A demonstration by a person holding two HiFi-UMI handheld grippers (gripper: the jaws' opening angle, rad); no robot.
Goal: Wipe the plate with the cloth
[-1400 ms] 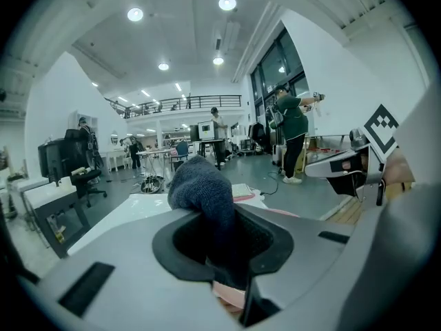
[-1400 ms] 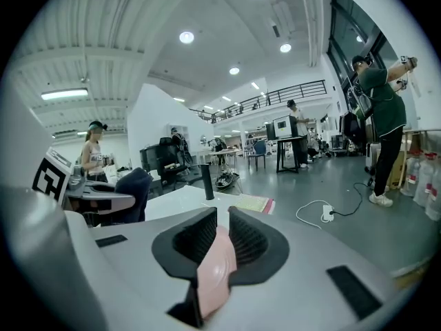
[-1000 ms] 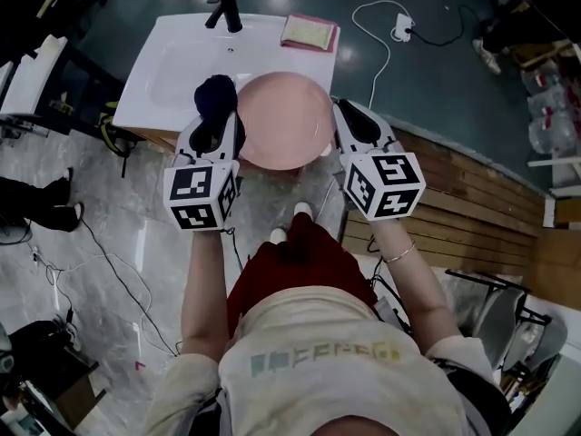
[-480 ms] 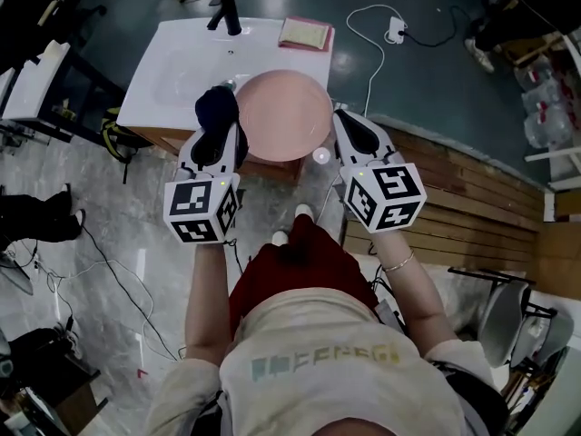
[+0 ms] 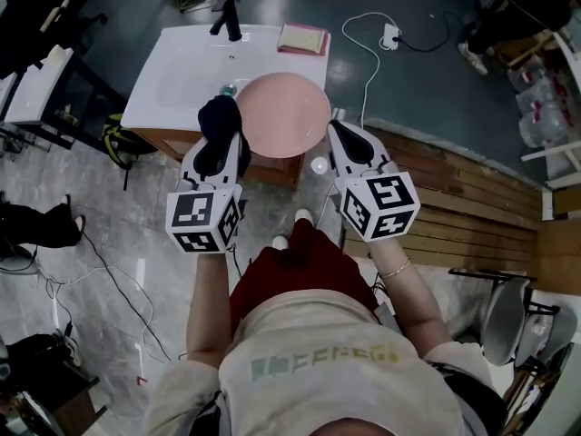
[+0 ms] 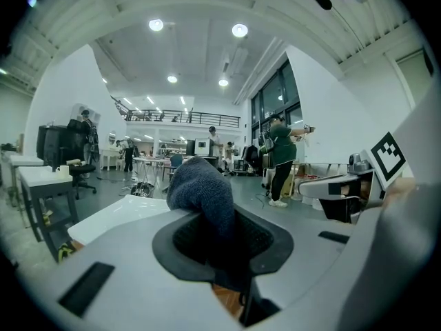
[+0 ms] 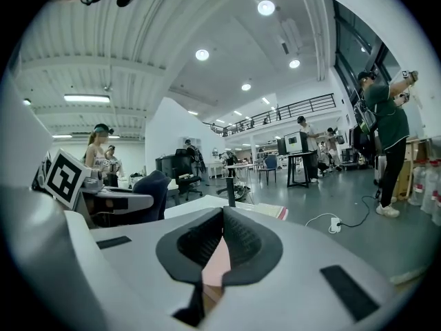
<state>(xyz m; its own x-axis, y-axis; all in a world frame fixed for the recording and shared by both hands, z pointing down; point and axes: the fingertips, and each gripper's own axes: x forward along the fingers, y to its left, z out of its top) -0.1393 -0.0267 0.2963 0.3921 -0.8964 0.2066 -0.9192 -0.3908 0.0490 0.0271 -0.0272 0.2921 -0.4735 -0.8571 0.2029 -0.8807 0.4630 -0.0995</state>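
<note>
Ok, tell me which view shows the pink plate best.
The head view: nearly the whole round plate shows from above, its rim pinched by the right gripper. The right gripper view gives only a pink sliver between shut jaws. The left gripper view does not show it clearly.

We see a pale pink plate (image 5: 283,114), a dark navy cloth (image 5: 218,119), and a white sink (image 5: 177,80) with a black tap (image 5: 231,21) at its far edge. Left gripper (image 5: 218,145) and right gripper (image 5: 338,134): light grey, black pads (image 6: 269,243), black-and-white square markers on the cubes (image 5: 201,218).
</note>
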